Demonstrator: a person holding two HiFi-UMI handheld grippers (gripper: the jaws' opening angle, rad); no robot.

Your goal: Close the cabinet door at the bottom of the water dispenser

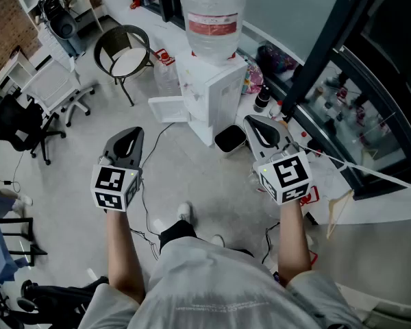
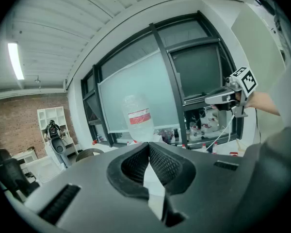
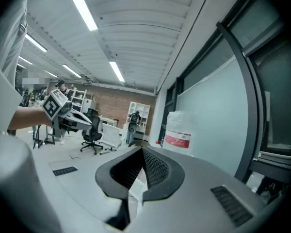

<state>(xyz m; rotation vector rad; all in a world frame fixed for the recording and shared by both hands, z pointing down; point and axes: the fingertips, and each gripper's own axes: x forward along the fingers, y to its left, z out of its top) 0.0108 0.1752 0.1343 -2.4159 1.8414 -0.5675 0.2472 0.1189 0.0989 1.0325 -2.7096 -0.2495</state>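
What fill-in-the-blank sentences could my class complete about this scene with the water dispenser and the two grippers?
The cabinet door at the foot of the water dispenser stands ___. The big clear container on top of the dispenser is a ___. The jaws of the left gripper and the right gripper are both ___, with nothing between them.
Missing words: open; bottle; shut.

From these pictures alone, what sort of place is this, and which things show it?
Probably an office or lab workspace: a water dispenser, a wheeled office chair, and white shelving against a brick wall.
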